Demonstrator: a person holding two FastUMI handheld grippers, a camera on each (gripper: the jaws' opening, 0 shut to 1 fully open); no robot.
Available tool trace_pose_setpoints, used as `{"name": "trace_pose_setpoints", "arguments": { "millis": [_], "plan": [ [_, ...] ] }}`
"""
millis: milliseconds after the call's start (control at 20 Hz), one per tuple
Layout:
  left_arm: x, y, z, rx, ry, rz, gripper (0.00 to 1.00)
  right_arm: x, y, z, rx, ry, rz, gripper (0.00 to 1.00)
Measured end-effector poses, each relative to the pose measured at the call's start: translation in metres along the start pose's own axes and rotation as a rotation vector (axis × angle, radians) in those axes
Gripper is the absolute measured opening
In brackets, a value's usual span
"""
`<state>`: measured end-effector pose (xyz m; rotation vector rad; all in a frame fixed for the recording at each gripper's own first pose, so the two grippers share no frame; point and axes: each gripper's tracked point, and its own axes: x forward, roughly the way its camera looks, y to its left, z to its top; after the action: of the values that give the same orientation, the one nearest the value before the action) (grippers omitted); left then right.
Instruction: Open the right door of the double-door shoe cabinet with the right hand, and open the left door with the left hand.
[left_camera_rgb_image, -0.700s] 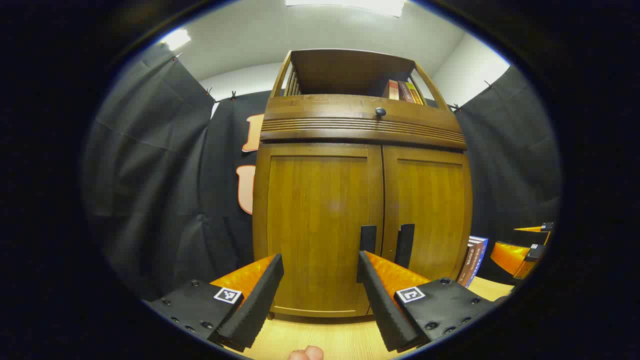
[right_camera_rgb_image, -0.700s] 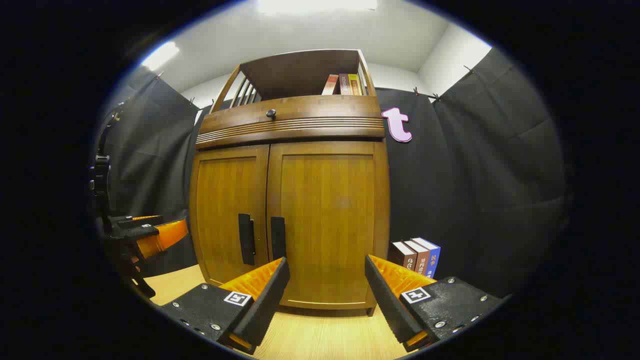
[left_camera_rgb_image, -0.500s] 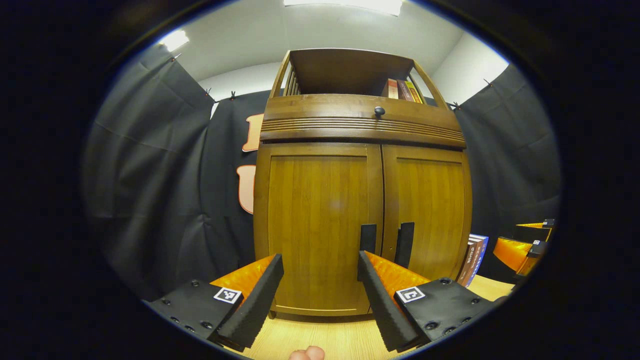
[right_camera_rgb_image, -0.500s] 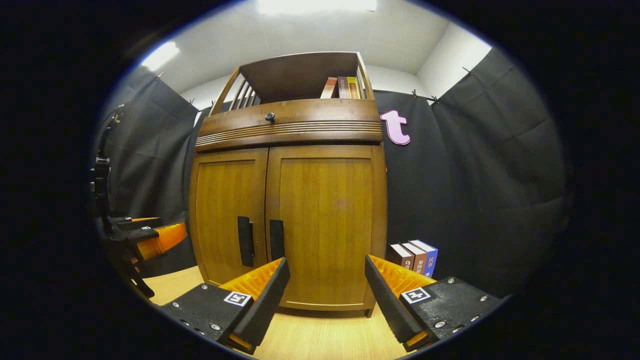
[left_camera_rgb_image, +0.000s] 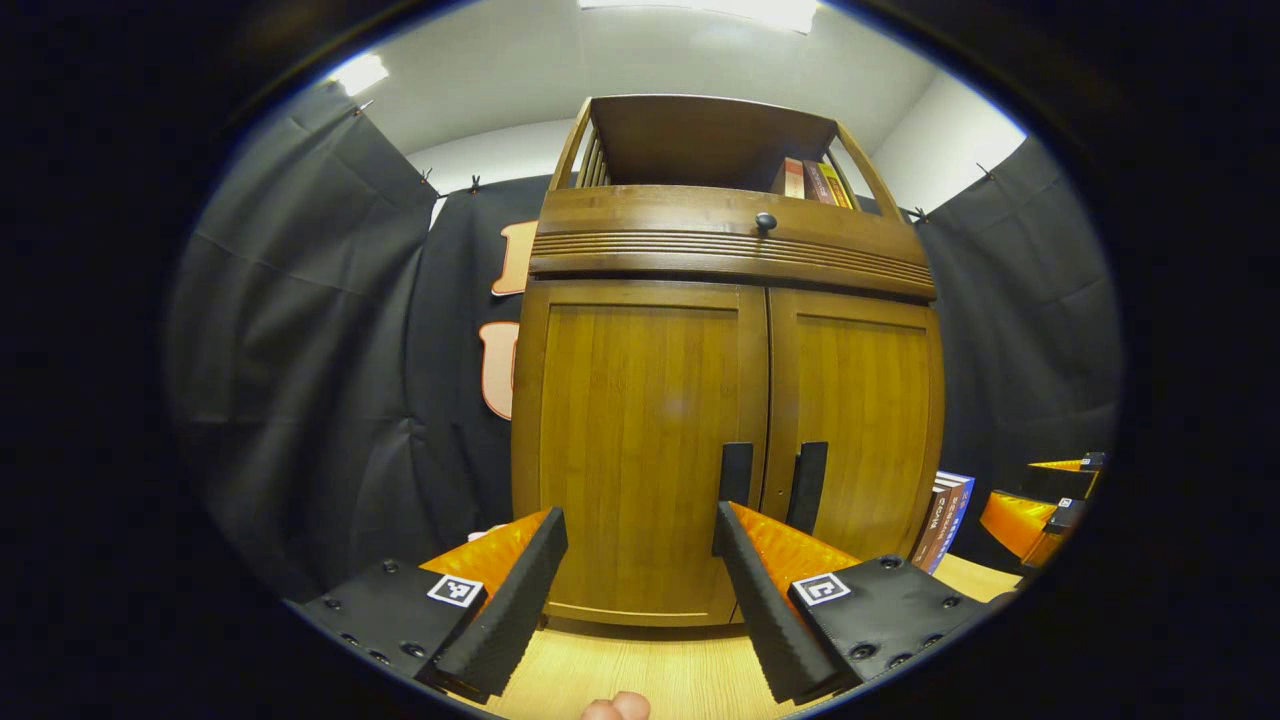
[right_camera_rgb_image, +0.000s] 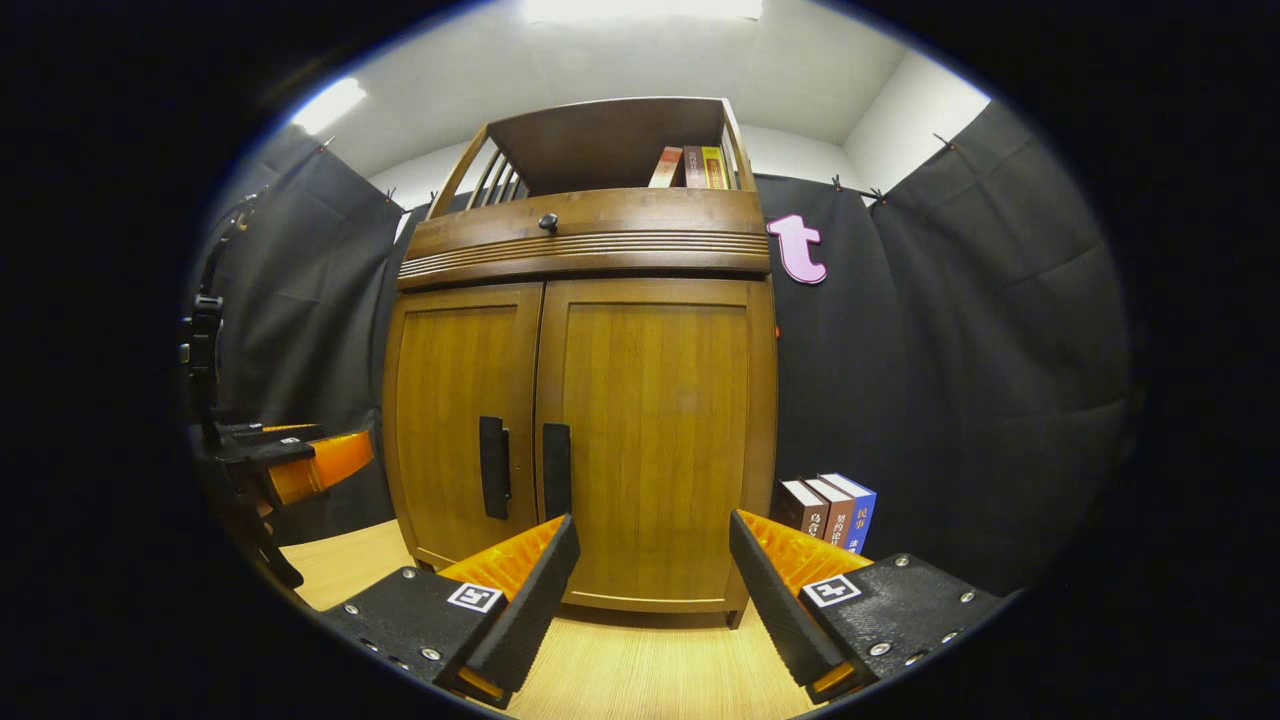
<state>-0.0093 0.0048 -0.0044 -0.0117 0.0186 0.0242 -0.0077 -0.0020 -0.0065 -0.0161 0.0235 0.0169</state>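
Brown wooden double-door shoe cabinet (left_camera_rgb_image: 725, 400) stands on the light wood-grain counter (right_camera_rgb_image: 640, 670) against the booth wall; its right door (right_camera_rgb_image: 655, 440) and left door (left_camera_rgb_image: 630, 450) both sit flush and closed, so nothing of the task is done yet. Right tool (right_camera_rgb_image: 650, 560) and left tool (left_camera_rgb_image: 635, 550) each hover released, fingers spread wide, holding nothing, short of the two dark vertical bar handles (right_camera_rgb_image: 520, 468) at the centre seam. Left to do: right door first, by its handle (judging from the task), then the left door.

Each tool, left tool (left_camera_rgb_image: 640, 545) and right tool (right_camera_rgb_image: 655, 550), has wedge-shaped fingers, ribbed inner faces, screw-studded mounts and square black-and-white marker tags.
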Motion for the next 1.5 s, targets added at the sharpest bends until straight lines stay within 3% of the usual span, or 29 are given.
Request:
{"name": "trace_pose_setpoints", "arguments": {
  "millis": [700,900,950,1100,1150,1500],
  "plan": [
    [-0.005,0.003,0.001,0.005,0.014,0.003,0.94,-0.011,-0.012,0.006,0.059,-0.021,-0.040,0.93],
    [-0.005,0.009,0.001,-0.020,0.022,0.017,0.94,-0.012,-0.005,0.010,0.053,-0.031,-0.014,0.93],
    [-0.006,0.012,0.002,-0.020,0.022,0.023,0.99,-0.011,-0.004,0.010,0.048,-0.029,-0.010,0.93],
    [-0.008,0.022,0.003,-0.011,0.018,0.041,0.95,-0.007,0.007,0.013,0.061,-0.021,0.026,0.93],
    [-0.009,0.024,0.004,-0.006,0.014,0.047,0.99,-0.005,0.009,0.017,0.065,-0.030,0.036,0.93],
    [-0.016,0.036,0.013,0.009,-0.004,0.062,0.95,0.038,0.030,0.043,0.020,-0.080,0.081,0.93]
  ]
}}
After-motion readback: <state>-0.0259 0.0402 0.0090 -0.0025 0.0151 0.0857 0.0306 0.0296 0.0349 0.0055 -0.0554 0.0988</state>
